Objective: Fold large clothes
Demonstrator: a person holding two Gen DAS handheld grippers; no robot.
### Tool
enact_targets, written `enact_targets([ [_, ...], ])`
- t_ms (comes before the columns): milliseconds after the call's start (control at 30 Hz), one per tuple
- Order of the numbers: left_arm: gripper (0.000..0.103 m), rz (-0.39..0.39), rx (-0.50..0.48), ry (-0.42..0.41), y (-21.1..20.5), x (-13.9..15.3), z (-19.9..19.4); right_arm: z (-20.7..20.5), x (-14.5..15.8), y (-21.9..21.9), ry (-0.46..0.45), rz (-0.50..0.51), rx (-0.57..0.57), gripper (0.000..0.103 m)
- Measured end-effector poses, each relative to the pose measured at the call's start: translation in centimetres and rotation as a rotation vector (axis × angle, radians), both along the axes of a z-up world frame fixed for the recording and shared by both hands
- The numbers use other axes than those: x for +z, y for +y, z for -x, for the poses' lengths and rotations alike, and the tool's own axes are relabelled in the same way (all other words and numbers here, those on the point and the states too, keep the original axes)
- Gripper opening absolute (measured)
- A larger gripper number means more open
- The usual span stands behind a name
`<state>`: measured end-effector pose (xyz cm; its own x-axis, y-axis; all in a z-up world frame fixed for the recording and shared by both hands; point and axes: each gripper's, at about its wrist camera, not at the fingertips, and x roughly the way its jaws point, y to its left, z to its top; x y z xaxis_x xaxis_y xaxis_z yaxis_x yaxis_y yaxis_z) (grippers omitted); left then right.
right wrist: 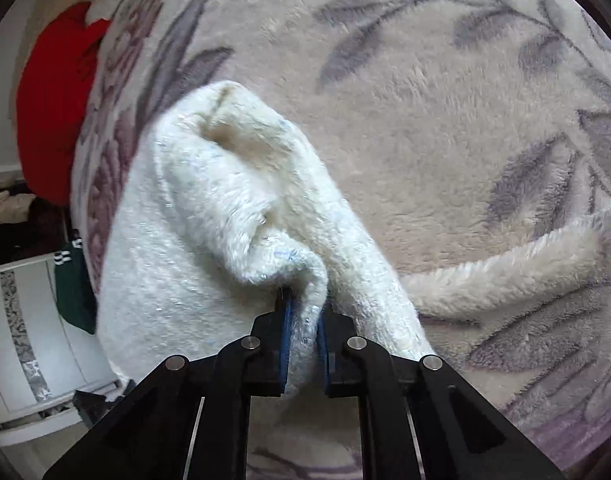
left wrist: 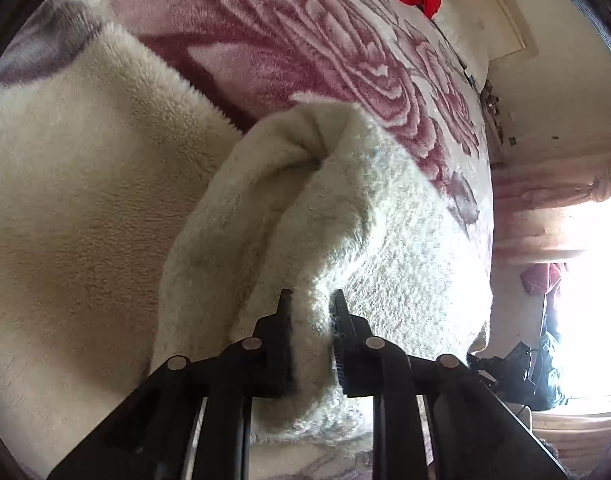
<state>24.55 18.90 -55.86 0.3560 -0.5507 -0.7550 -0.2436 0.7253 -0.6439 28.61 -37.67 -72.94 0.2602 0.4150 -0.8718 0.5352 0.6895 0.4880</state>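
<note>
Fingers of my left gripper [left wrist: 310, 300] pinch a fold of the white fleece garment [left wrist: 337, 216]; my right gripper [right wrist: 304, 308] clamps it too [right wrist: 209, 216]; it hangs over the floral blanket [right wrist: 425, 140]; red cloth [right wrist: 53, 112] lies beyond.

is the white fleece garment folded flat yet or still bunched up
Bunched, not folded flat: the fluffy white fleece garment rises in a rumpled hump off the floral plush blanket, pinched by both the right gripper and left gripper.
</note>
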Motion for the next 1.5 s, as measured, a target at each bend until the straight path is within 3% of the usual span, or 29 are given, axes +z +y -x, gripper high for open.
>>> enact_targets([
  [33,0.018,-0.013,0.014,-0.006,0.1,1.9,0.6,0.3,0.2,-0.2,-0.002,-0.031,-0.003,0.013],
  [67,0.025,-0.053,0.023,-0.017,0.1,3.5,1.2,0.9,1.0,-0.5,-0.008,-0.056,-0.013,0.014],
  [133,0.043,-0.118,0.035,-0.069,0.1,6.8,2.5,2.6,3.7,-1.0,-0.011,-0.005,-0.015,0.042],
  [167,0.070,-0.137,0.041,-0.083,0.1,7.8,3.1,3.3,5.3,-1.1,-0.014,0.043,-0.010,0.046],
  [200,0.079,-0.167,0.056,-0.110,-0.3,9.5,3.6,3.9,7.1,-0.9,-0.032,0.094,0.003,0.047],
  [267,0.079,-0.201,0.042,-0.154,-1.6,11.1,3.5,3.8,10.7,0.5,-0.079,0.150,0.051,0.048],
  [367,0.077,-0.240,-0.102,-0.204,-6.6,11.8,1.4,2.2,13.7,6.5,-0.148,0.113,0.180,0.048],
  [433,0.050,-0.283,-0.201,-0.218,-10.6,10.1,-1.1,-0.2,12.9,11.9,-0.143,0.036,0.276,0.047],
  [467,0.018,-0.298,-0.224,-0.194,-11.6,9.2,-2.3,-1.4,12.3,14.4,-0.125,0.029,0.307,0.047],
  [500,0.015,-0.334,-0.258,-0.132,-13.1,6.7,-4.2,-2.9,11.1,16.7,-0.091,0.063,0.341,0.046],
  [567,0.014,-0.349,-0.260,-0.050,-13.4,2.3,-6.5,-4.9,8.2,19.6,-0.023,0.191,0.390,0.033],
  [633,0.015,-0.300,-0.256,0.001,-12.7,-1.8,-7.8,-6.7,4.7,20.7,0.058,0.248,0.394,0.028],
  [667,0.011,-0.274,-0.241,-0.022,-12.0,-2.8,-7.8,-7.4,3.2,21.0,0.089,0.257,0.406,0.027],
  [700,0.006,-0.200,-0.207,-0.065,-10.6,-3.7,-7.8,-8.0,2.1,20.8,0.108,0.257,0.388,0.025],
  [800,0.005,-0.076,-0.175,-0.050,-8.7,-4.5,-8.2,-8.9,0.9,21.1,0.129,0.267,0.397,0.025],
  [900,0.005,-0.091,-0.184,-0.029,-8.6,-2.8,-7.5,-9.2,1.4,20.6,0.172,0.215,0.364,0.025],
  [967,0.005,-0.133,-0.204,-0.021,-9.1,-0.4,-6.5,-8.7,3.9,19.3,0.138,0.149,0.342,0.025],
  [1000,0.005,-0.150,-0.220,-0.040,-9.3,0.8,-5.8,-7.7,6.0,18.1,0.069,0.158,0.322,0.025],
  [1067,0.005,-0.216,-0.252,-0.063,-10.0,2.0,-4.7,-5.6,8.4,15.5,0.017,0.287,0.300,0.025],
  [1133,0.015,-0.281,-0.299,-0.055,-10.7,1.1,-3.7,-3.9,6.4,12.5,0.065,0.322,0.269,0.025],
  [1200,0.021,-0.268,-0.324,-0.002,-10.9,-1.4,-3.4,-3.4,2.0,10.4,0.125,0.189,0.213,0.025],
  [1267,0.024,-0.268,-0.311,-0.002,-10.6,-1.4,-2.6,-3.4,1.0,9.0,0.116,0.090,0.176,0.025],
  [1367,0.050,-0.306,-0.328,0.013,-11.6,-0.1,-2.0,-2.5,4.1,7.1,0.087,-0.030,0.134,0.034],
  [1400,0.061,-0.325,-0.338,0.010,-12.2,0.6,-1.7,-1.6,5.5,6.2,0.046,-0.058,0.094,0.051],
  [1433,0.066,-0.341,-0.354,0.003,-13.0,1.4,-1.2,-0.3,7.1,5.0,-0.006,-0.075,0.044,0.077],
  [1500,0.082,-0.356,-0.393,-0.011,-15.1,2.8,0.0,1.9,8.9,2.9,-0.067,-0.057,-0.024,0.100],
])
